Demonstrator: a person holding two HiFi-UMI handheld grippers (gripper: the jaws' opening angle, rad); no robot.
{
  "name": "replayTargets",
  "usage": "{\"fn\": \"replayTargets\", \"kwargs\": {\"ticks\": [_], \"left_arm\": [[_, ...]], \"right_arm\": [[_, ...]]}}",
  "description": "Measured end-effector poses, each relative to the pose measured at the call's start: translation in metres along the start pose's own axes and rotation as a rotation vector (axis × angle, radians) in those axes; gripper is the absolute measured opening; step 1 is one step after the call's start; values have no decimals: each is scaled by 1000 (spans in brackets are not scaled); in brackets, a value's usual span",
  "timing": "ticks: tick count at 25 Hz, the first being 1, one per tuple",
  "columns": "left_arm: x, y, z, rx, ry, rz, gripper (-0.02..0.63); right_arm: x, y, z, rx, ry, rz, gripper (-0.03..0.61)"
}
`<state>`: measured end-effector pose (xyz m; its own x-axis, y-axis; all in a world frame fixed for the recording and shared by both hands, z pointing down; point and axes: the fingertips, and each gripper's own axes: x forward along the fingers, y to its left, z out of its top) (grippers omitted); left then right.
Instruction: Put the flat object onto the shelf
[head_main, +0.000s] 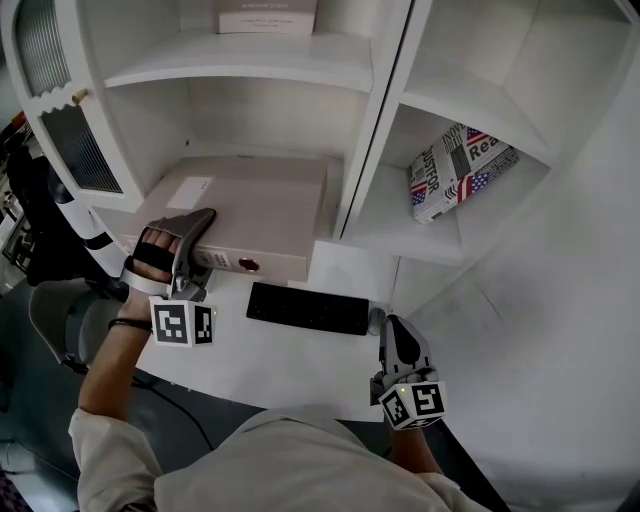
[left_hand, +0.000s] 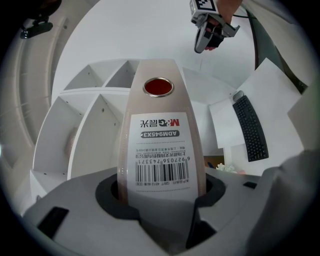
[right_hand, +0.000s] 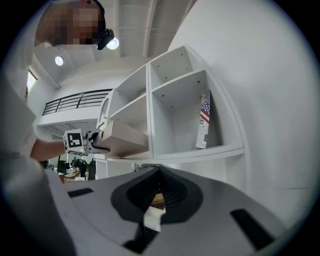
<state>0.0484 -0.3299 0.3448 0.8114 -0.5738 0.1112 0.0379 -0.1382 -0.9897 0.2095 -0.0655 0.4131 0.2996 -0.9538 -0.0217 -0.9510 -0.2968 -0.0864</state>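
A flat beige box file (head_main: 250, 205) lies mostly inside the lower left compartment of the white shelf (head_main: 375, 130). Its labelled spine with a red-brown finger hole sticks out toward me. My left gripper (head_main: 195, 240) is shut on that spine end. In the left gripper view the spine (left_hand: 160, 125) fills the space between the jaws of the left gripper (left_hand: 162, 197). My right gripper (head_main: 400, 340) hangs low at the desk's right, jaws together and empty. In the right gripper view the file (right_hand: 122, 140) and the left gripper (right_hand: 95, 142) show at the left, beyond the right gripper (right_hand: 157, 200).
A black keyboard (head_main: 308, 308) lies on the white desk below the shelf. A flag-patterned book (head_main: 460, 170) leans in the lower right compartment. A pale box (head_main: 268, 15) sits on the upper left shelf board. Loose paper (left_hand: 277, 100) lies by the keyboard.
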Motion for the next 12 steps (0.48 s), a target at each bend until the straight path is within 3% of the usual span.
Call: {"fn": "replayTargets", "kwargs": {"ticks": [7, 12], "left_arm": [[24, -29, -4, 116, 16, -11, 272], [34, -34, -6, 109, 6, -1, 275]], "right_arm": [[6, -9, -7, 8, 16, -21, 3], [13, -15, -11, 11, 26, -31, 3]]}}
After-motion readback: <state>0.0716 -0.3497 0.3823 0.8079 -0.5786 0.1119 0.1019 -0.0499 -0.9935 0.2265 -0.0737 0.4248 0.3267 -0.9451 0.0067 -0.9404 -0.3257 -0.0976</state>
